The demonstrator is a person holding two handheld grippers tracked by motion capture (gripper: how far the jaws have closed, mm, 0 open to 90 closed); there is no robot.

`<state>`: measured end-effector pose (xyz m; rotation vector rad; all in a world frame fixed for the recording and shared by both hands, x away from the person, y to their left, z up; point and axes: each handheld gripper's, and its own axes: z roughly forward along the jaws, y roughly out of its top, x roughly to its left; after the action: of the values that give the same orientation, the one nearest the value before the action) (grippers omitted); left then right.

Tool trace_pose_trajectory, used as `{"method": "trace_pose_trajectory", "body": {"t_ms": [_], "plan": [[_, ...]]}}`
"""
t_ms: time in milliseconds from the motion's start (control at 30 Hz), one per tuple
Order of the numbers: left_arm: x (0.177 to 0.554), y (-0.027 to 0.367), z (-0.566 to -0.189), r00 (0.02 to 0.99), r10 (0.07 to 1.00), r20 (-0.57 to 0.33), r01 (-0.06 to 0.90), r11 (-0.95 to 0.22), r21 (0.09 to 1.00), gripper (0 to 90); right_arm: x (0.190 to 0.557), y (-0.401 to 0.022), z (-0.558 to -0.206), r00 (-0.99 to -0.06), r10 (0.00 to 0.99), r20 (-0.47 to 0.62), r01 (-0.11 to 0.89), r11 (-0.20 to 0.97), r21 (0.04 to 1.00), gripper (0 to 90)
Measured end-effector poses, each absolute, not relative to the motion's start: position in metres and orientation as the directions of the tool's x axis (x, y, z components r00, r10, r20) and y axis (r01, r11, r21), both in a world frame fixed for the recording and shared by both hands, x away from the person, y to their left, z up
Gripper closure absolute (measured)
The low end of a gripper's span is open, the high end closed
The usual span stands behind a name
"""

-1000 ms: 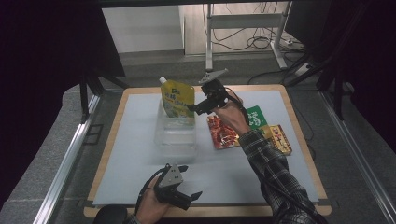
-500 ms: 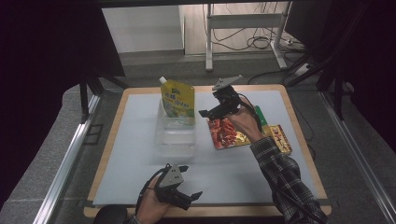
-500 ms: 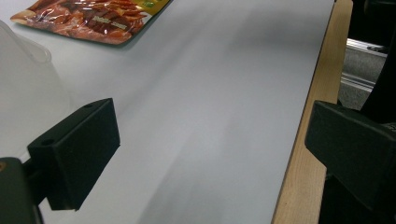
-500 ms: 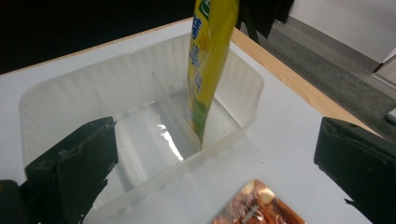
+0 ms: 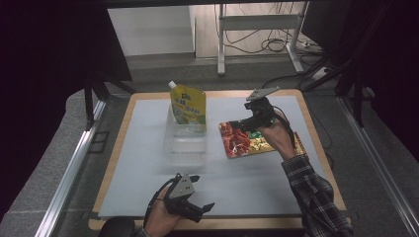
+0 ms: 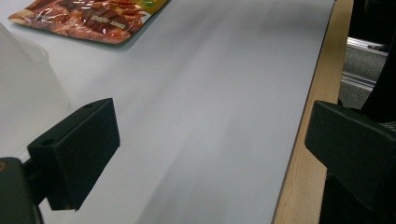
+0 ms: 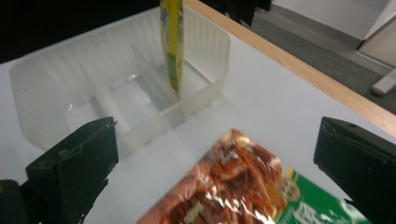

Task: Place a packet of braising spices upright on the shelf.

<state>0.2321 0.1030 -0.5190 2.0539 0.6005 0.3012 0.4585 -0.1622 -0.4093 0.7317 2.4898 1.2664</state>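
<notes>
A yellow spouted pouch stands upright in the far compartment of a clear plastic bin at the middle of the white mat. In the right gripper view the pouch shows edge-on behind a divider of the bin. A shiny red snack packet lies flat to the right of the bin. My right gripper hovers open over the packet's far edge, with the packet between and below its jaws. My left gripper rests open near the front edge, holding nothing.
The mat lies on a wooden-edged table. Another packet's edge peeks out beside the right hand. The left gripper view shows the red packet far off and the bin's wall at left.
My right gripper has drawn away from the yellow pouch, moving right and toward the person, to above the red packet. The left gripper has stayed put.
</notes>
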Motion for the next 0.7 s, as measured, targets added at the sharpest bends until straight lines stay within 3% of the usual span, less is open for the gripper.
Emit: {"method": "trace_pose_trajectory", "body": {"t_ms": [700], "plan": [[0.232,0.100,-0.520,0.858,0.514,-0.010,0.281,-0.452,0.847,2.8,0.452,-0.222,-0.436,-0.736,0.674,0.054,0.462,0.442,0.769,0.5]]}}
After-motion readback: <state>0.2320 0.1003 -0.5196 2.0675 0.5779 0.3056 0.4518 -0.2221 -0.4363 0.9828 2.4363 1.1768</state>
